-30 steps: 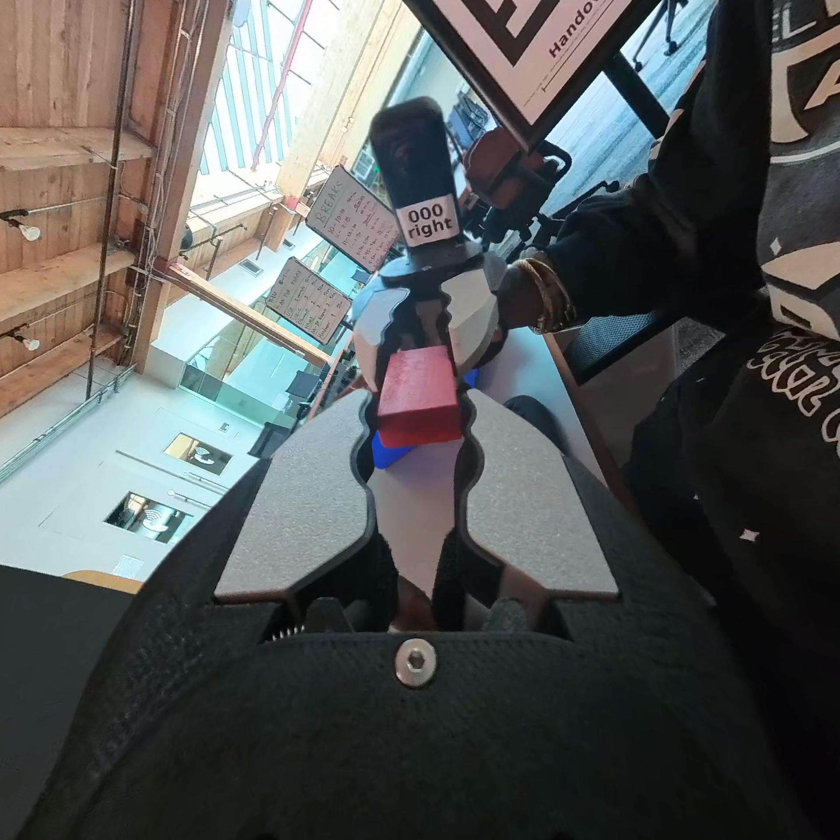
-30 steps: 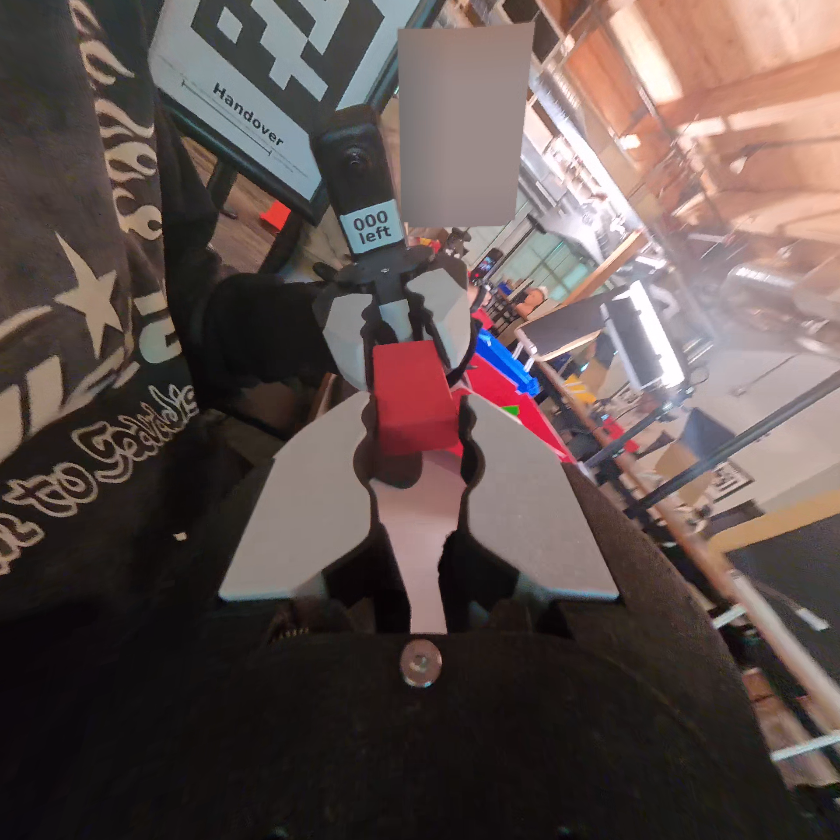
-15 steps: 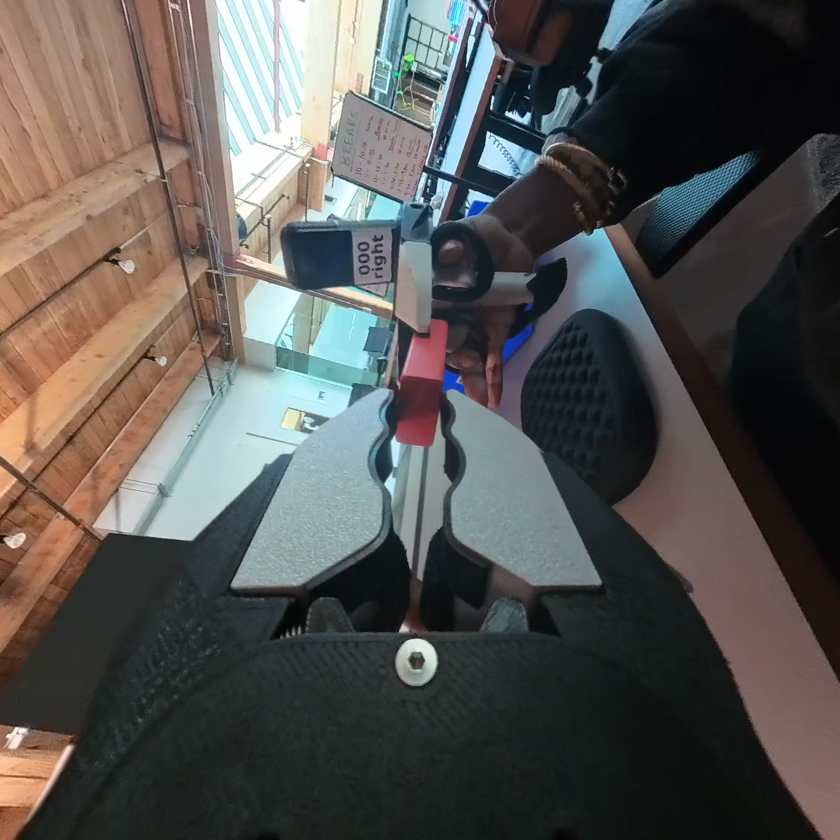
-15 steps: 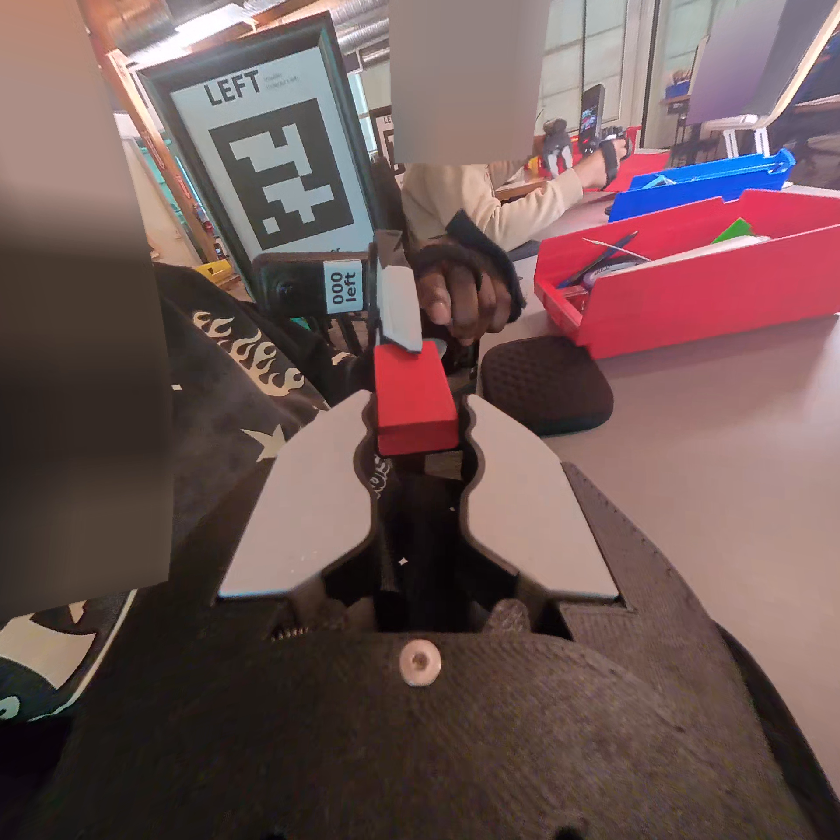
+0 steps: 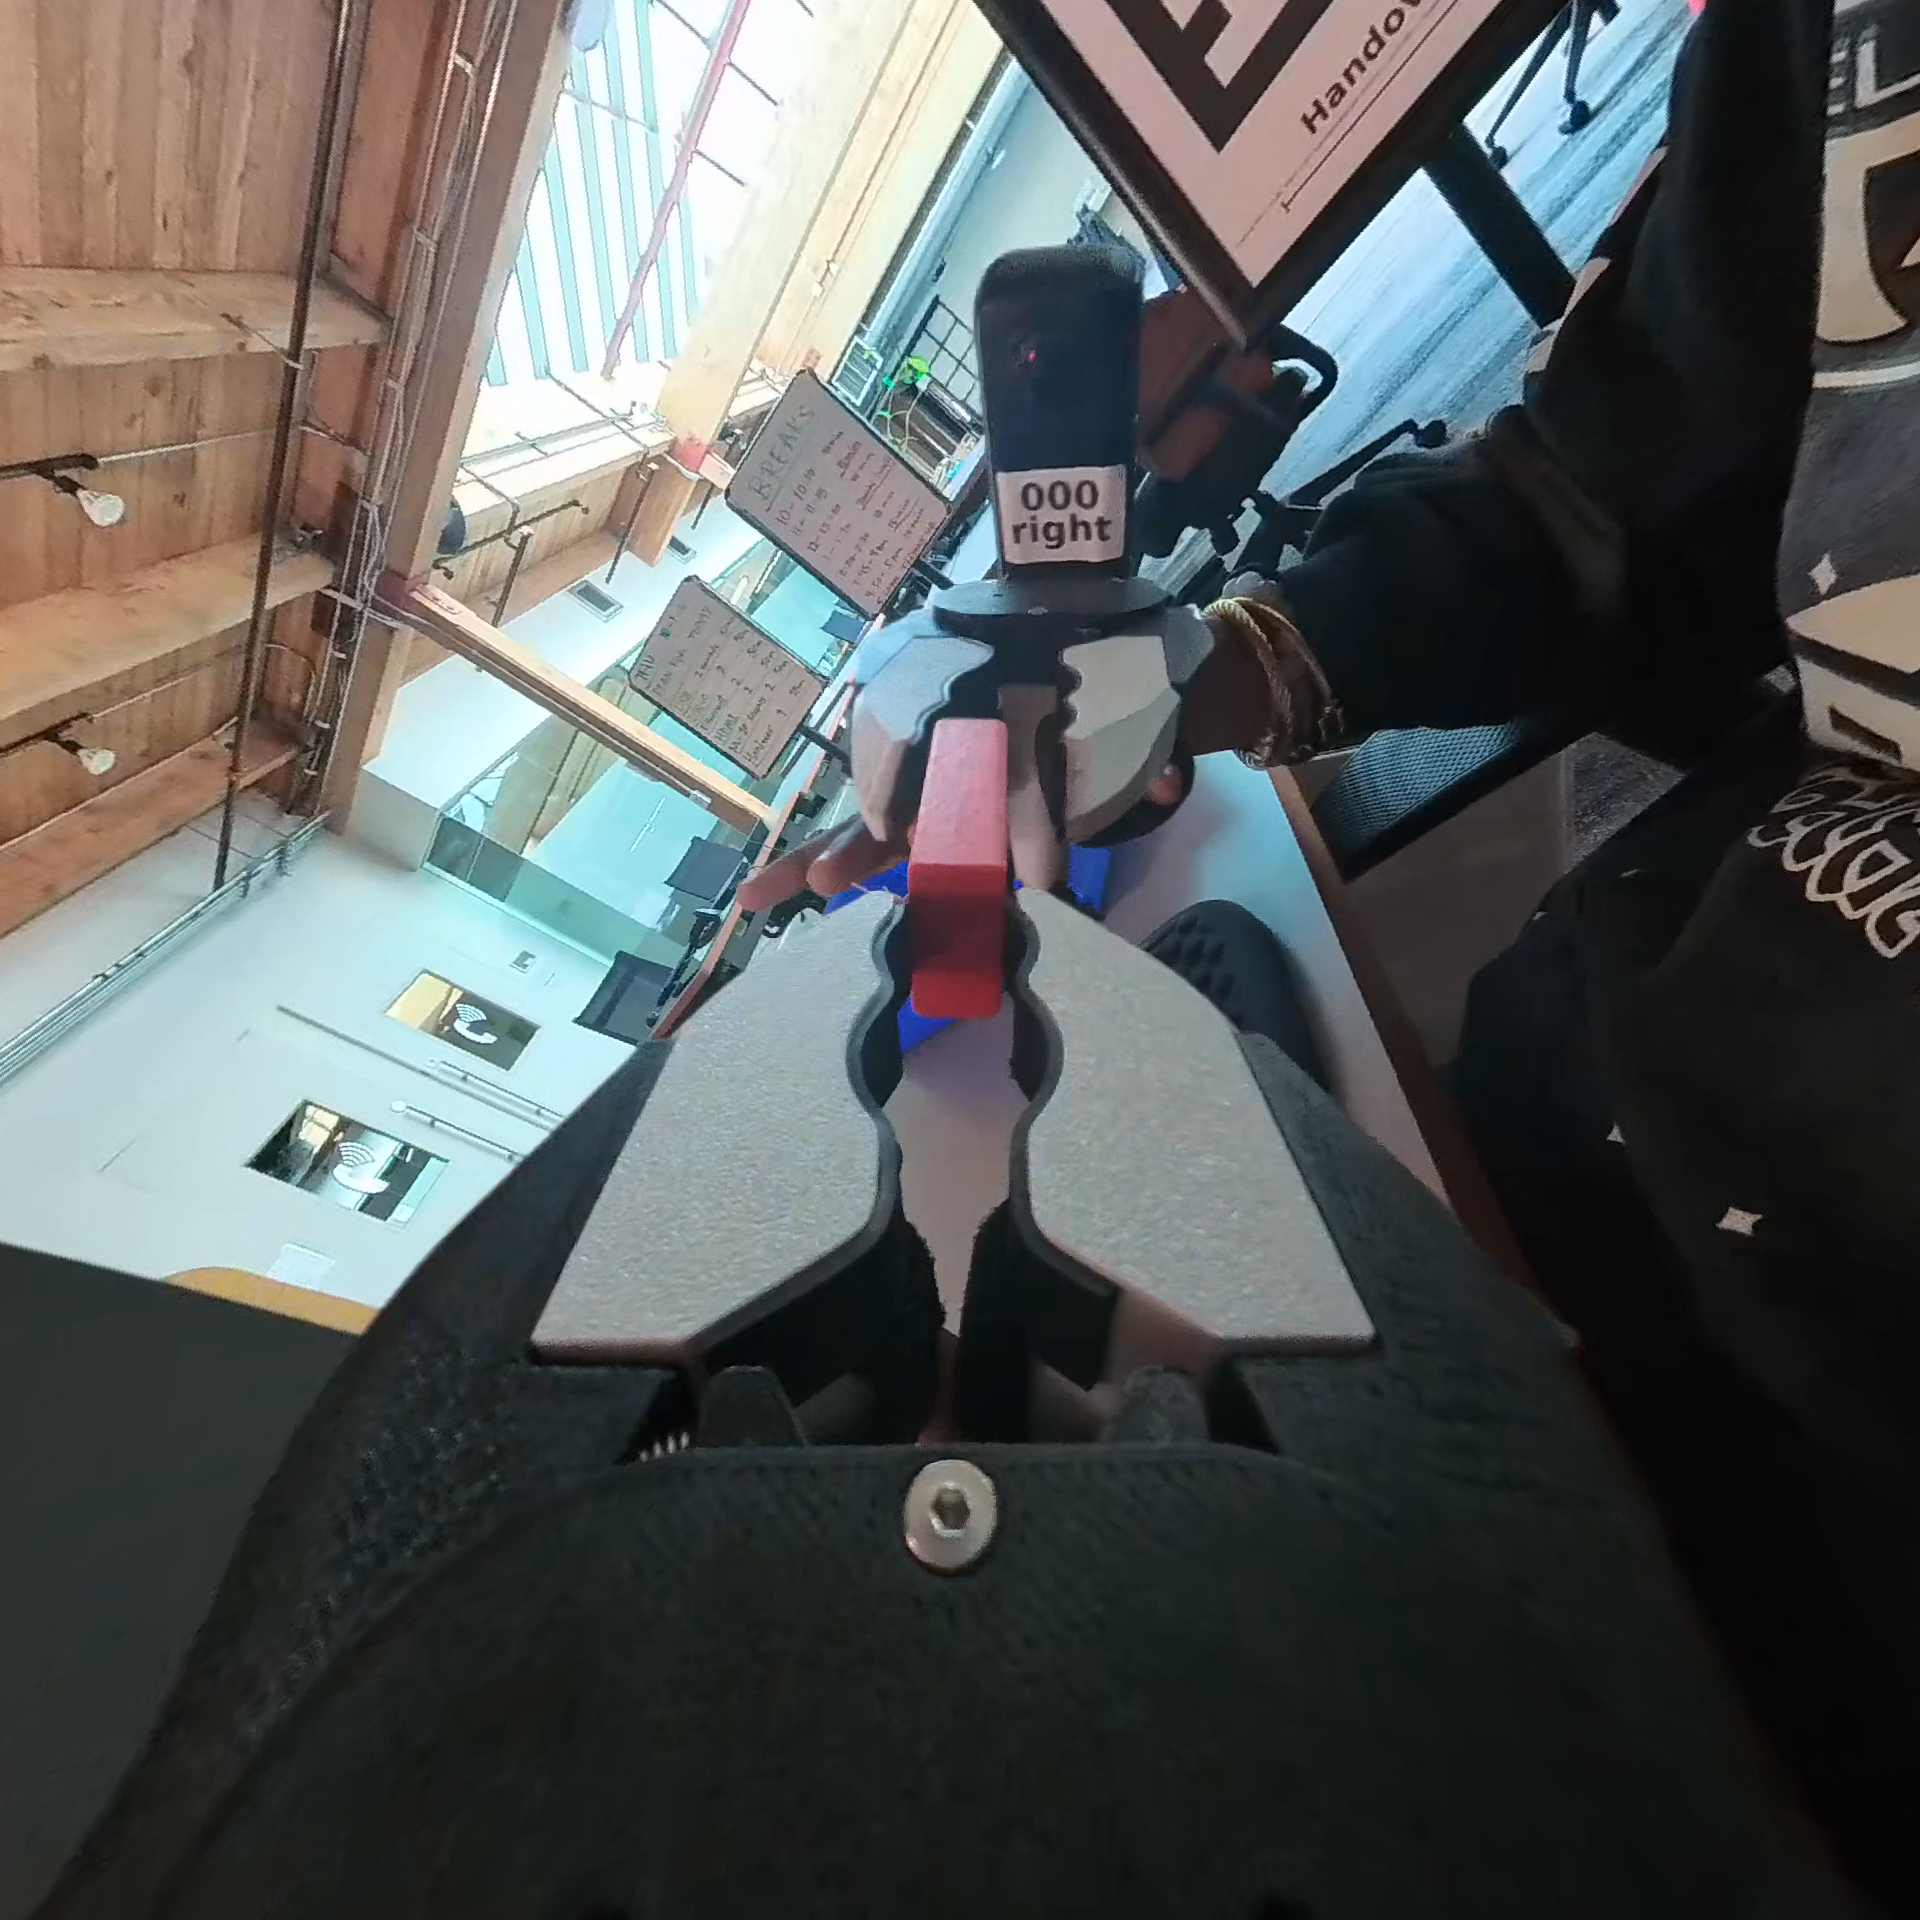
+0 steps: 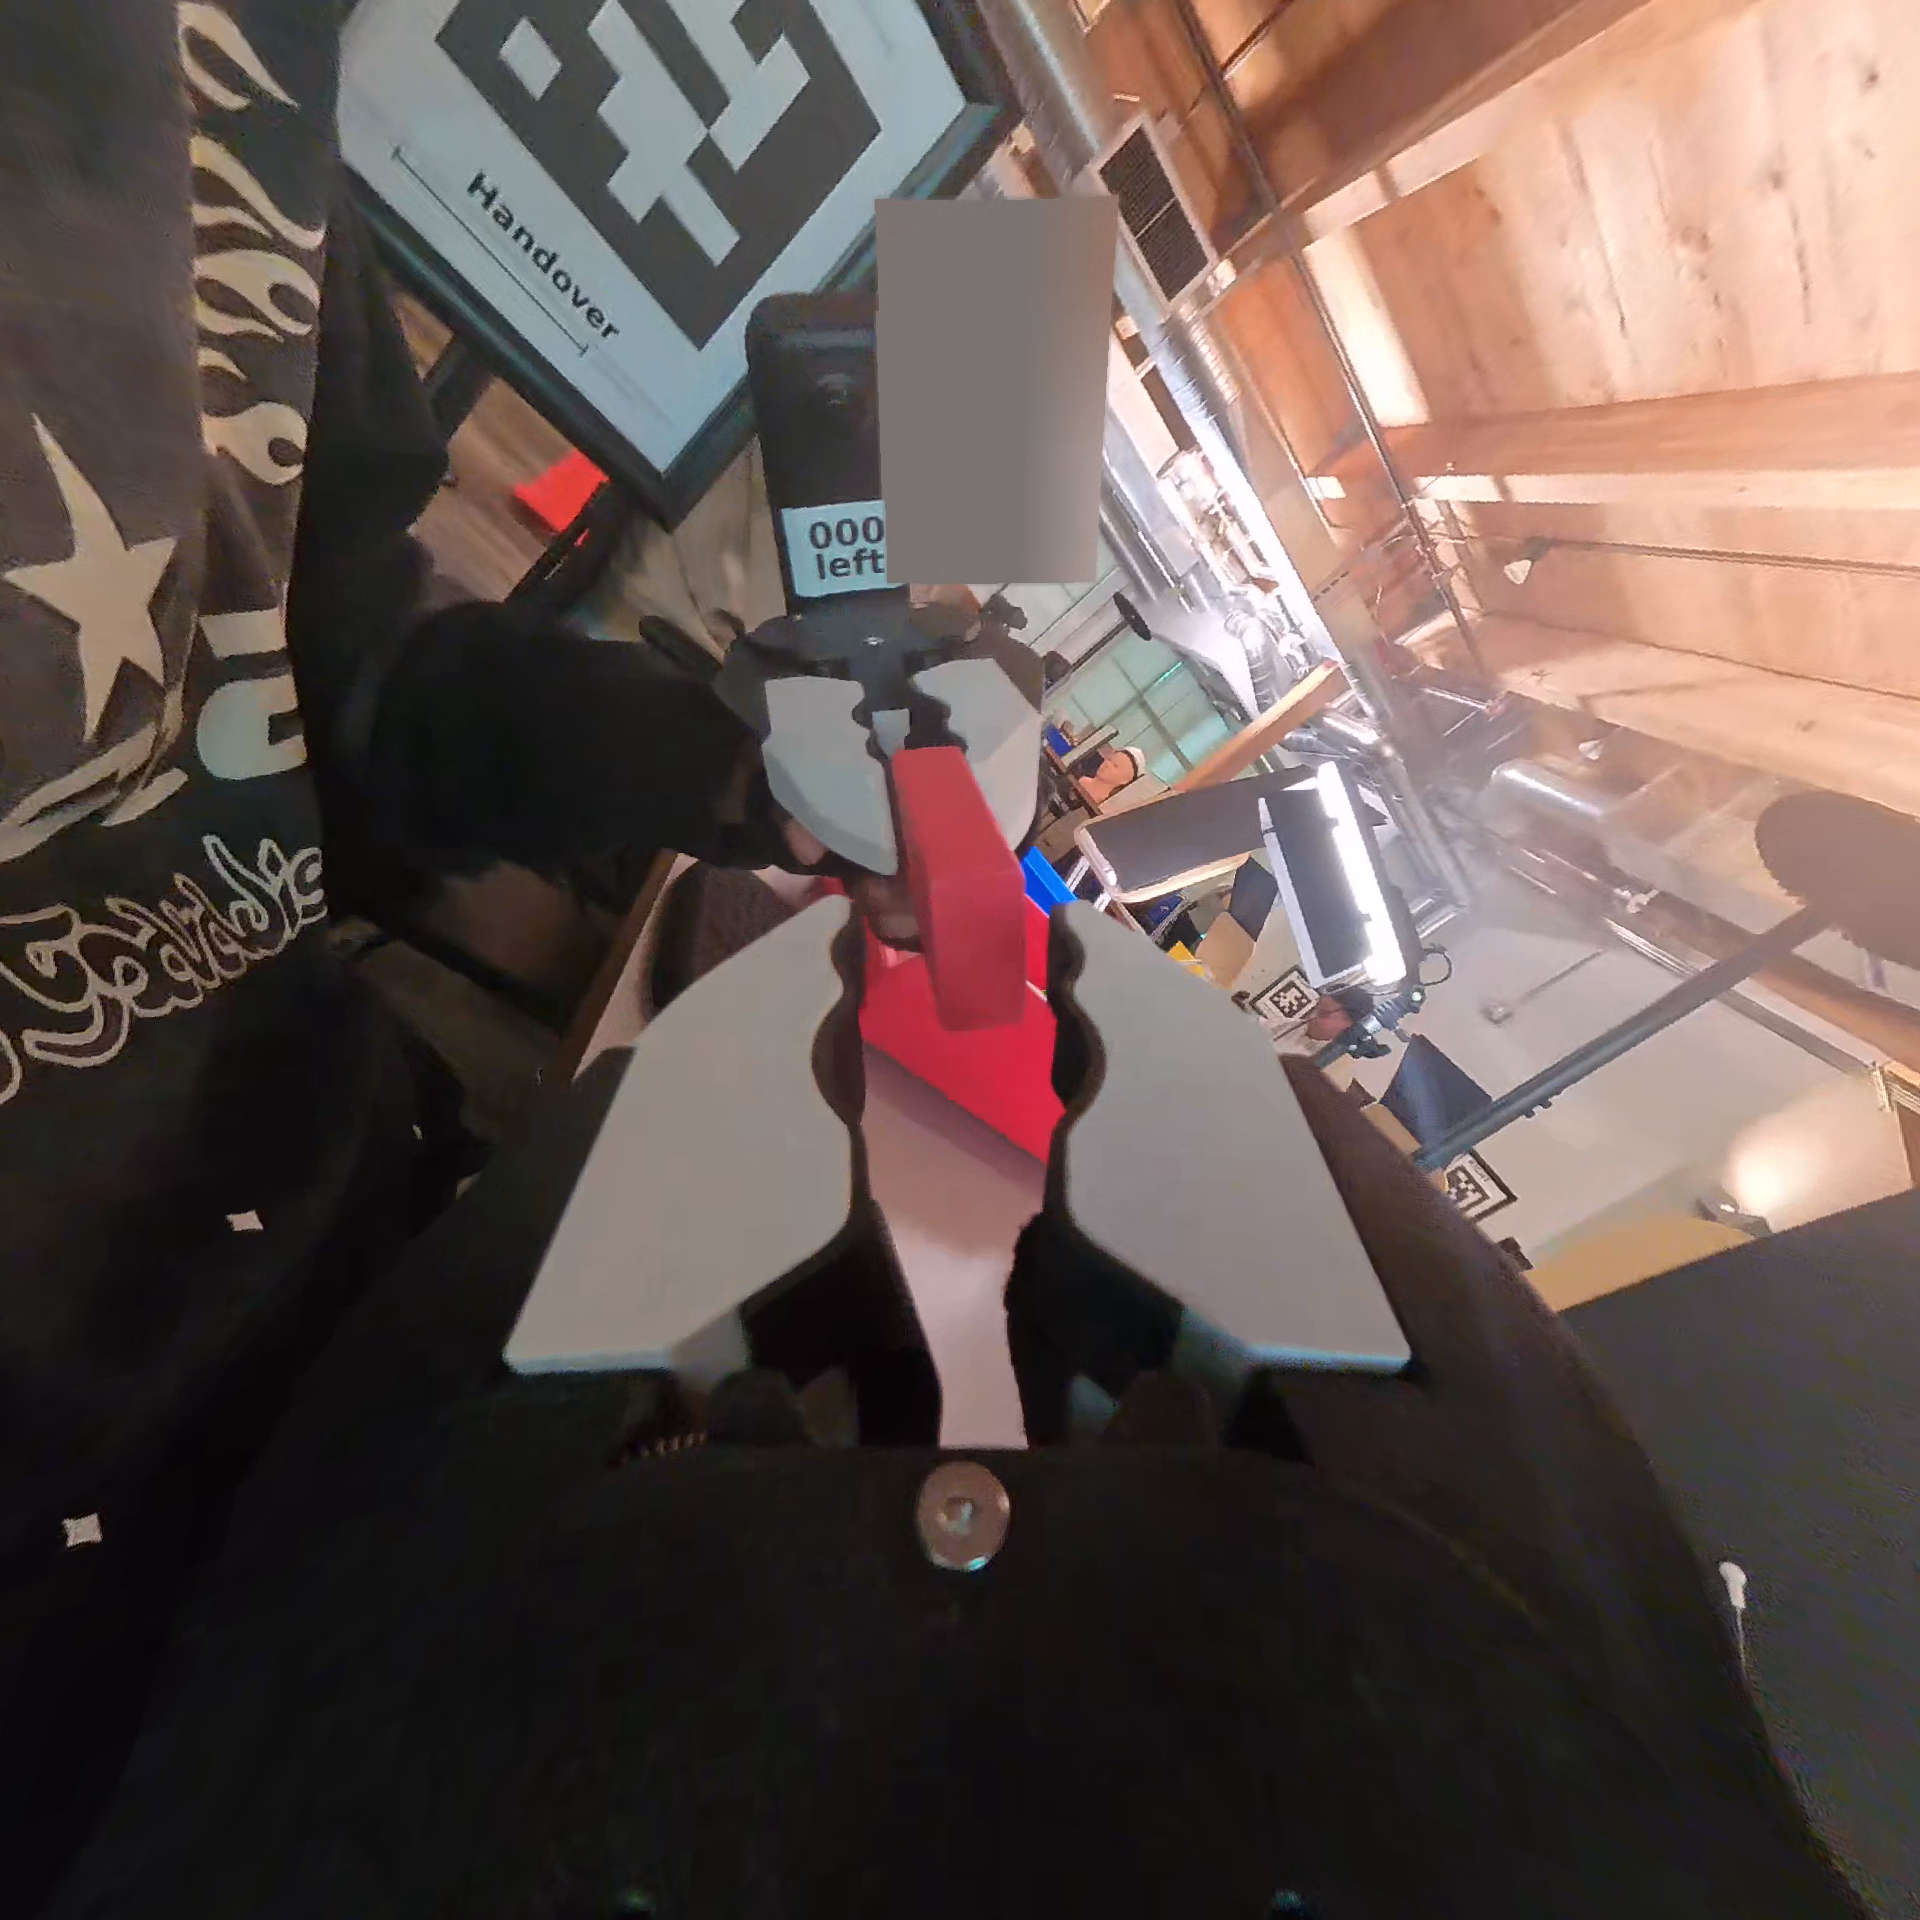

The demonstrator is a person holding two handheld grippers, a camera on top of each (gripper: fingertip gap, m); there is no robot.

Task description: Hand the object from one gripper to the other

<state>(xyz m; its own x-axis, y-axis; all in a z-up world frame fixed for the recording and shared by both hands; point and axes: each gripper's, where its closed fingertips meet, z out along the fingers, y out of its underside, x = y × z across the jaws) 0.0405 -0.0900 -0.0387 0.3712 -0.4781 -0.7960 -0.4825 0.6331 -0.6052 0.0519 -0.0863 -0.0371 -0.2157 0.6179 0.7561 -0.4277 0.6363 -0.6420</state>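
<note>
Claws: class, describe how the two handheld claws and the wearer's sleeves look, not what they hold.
The left claw and right claw match: two grey wavy-edged fingers on a black textured body with a silver screw. A black camera bearing a white label tops each. The sleeves are black; gold bangles circle the right wrist.
</note>
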